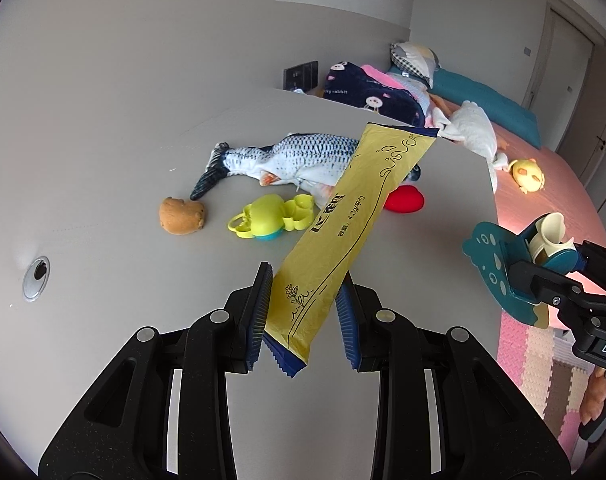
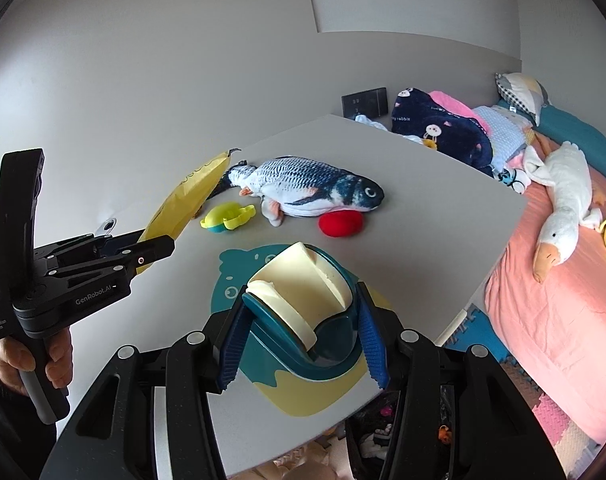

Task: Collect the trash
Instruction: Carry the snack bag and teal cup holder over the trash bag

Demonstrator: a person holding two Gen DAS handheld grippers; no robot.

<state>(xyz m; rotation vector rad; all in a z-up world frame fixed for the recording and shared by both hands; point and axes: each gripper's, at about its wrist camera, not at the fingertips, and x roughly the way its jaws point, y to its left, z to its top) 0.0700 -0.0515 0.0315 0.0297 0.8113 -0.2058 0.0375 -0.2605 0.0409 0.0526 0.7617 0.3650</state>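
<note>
Trash in hand: your left tongs (image 1: 303,312) pinch yellow wrapper (image 1: 355,216) near lower end, clear above tabletop (image 1: 103,160). Right tongs (image 2: 299,340), partly spread, grip teal dustpan (image 2: 303,332) by handle, presumably ready to receive it. Toys untouched.

Ahead of left gripper (image 1: 305,312): bare table (image 1: 103,184) on left, passable. Toy row blocks straight ahead: brown plush (image 1: 181,216), green toy (image 1: 271,216), fish plush (image 1: 291,156), red heart (image 1: 405,199).
</note>
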